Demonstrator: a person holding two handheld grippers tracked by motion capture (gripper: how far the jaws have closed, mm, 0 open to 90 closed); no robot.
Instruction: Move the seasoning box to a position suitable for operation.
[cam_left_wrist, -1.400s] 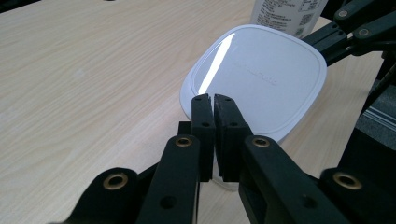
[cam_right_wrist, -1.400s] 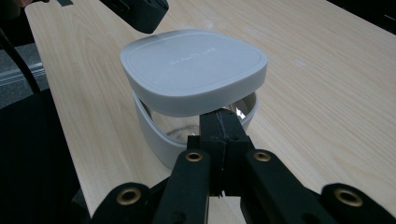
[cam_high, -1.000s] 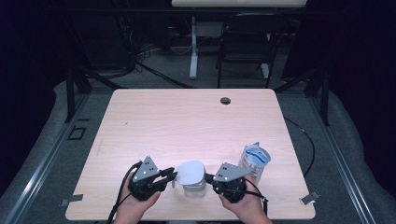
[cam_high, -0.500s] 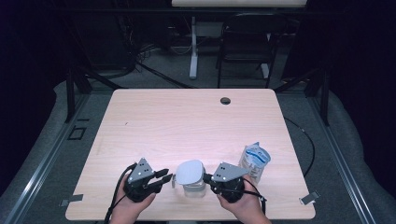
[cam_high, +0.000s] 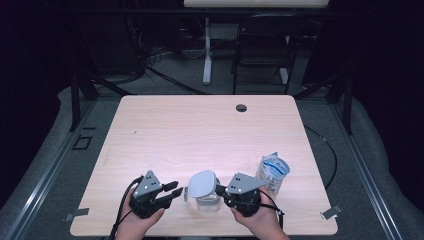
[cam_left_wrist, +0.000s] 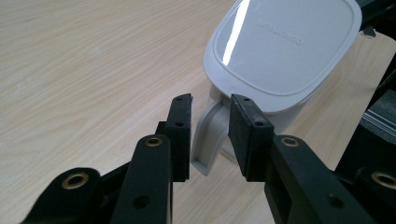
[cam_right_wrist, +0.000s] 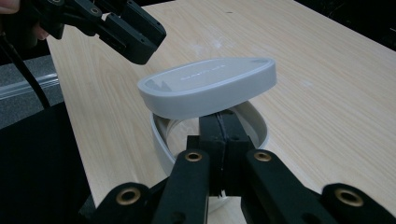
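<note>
Container (cam_high: 206, 197) near the table's (cam_high: 200, 130) six o'clock edge, lid (cam_high: 202, 183) tilted, latch tab toward nine o'clock. Left gripper (cam_high: 176, 190) jaws, just opening, straddle the tab untouching; right gripper (cam_high: 223, 192) jaws pinch the rim, unchanged.

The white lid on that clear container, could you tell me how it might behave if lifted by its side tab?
The lid looks like rigid, light plastic, so it probably won't flop. Its glossy top suggests it could be slippery. It sits tilted on the container, so it may swing.

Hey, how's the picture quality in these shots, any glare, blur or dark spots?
High view: the table is brightly lit, the room behind nearly black. Left gripper view: a bright streak of glare on the white lid; the near claw parts look soft. Right gripper view: the lid is fairly sharp, its embossed lettering unreadable.
</note>
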